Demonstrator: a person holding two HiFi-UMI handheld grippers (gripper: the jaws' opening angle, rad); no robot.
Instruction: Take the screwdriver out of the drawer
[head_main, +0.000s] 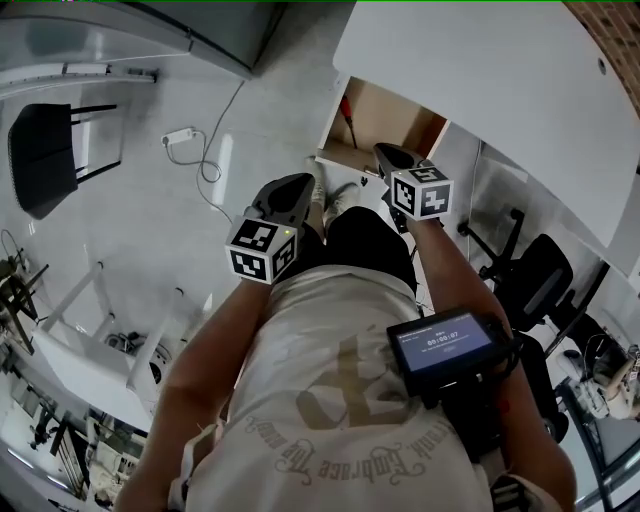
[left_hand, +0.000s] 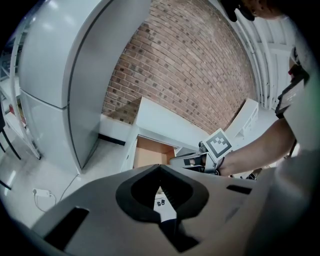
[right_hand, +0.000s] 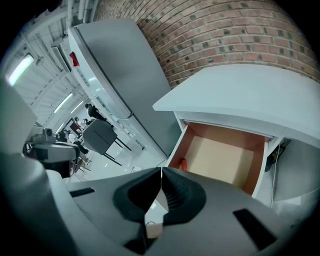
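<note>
The wooden drawer (head_main: 395, 122) stands pulled open under the white desk (head_main: 500, 80). The screwdriver (head_main: 347, 117), with a red handle, lies along the drawer's left side. Only its red handle end (right_hand: 183, 164) shows in the right gripper view, by the left wall of the drawer (right_hand: 225, 157). My right gripper (head_main: 386, 152) hovers just in front of the drawer, jaws shut and empty. My left gripper (head_main: 300, 187) hangs lower left of it, over the floor, also shut with nothing held. In the left gripper view the drawer (left_hand: 151, 153) and the right gripper (left_hand: 190, 161) lie ahead.
A tall grey cabinet (left_hand: 75, 75) stands left of the desk against a brick wall (left_hand: 190, 65). A white cable with an adapter (head_main: 182, 137) lies on the floor. A black chair (head_main: 42, 158) sits far left, an office chair (head_main: 545, 272) at right.
</note>
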